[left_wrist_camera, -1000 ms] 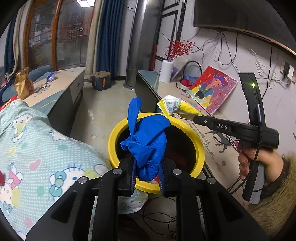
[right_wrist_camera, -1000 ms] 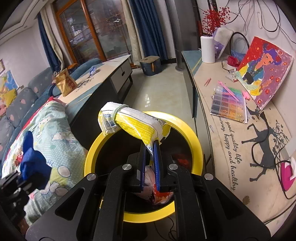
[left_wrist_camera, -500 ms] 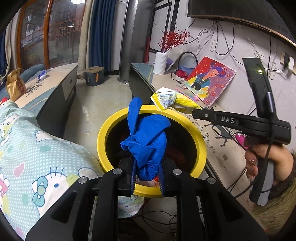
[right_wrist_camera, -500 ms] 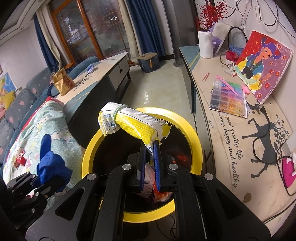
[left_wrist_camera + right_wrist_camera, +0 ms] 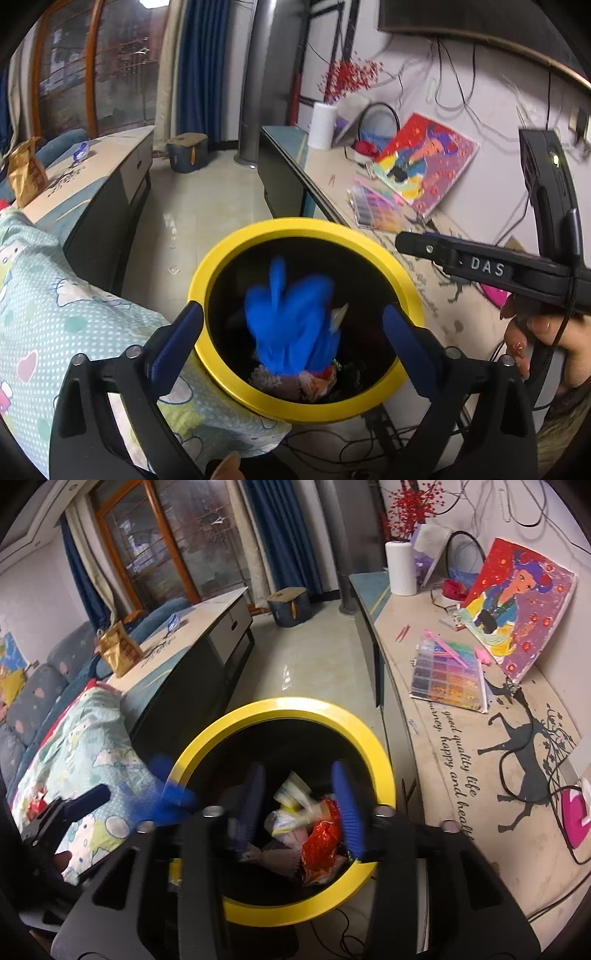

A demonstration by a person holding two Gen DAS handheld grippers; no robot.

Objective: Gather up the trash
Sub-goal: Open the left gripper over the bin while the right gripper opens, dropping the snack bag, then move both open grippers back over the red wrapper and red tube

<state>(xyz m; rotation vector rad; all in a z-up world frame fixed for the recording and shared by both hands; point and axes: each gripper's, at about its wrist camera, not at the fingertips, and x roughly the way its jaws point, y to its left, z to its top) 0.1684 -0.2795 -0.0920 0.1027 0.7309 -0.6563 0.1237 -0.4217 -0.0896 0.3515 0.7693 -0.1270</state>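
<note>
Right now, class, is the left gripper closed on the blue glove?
No: the left gripper is open, with the blue glove loose above the bin.

A tiled floor (image 5: 314, 664) carried a yellow-rimmed bin (image 5: 380, 746). Right of the bin ran a long desk (image 5: 517, 775) printed with a deer and lettering; on it lay a clear bead box (image 5: 448, 675) beyond the bin, a painting (image 5: 517, 602) propped behind that, and a white vase (image 5: 400, 568) farthest off. Left of the bin, a low desk (image 5: 207, 624) held a brown bag (image 5: 118, 653).
</note>
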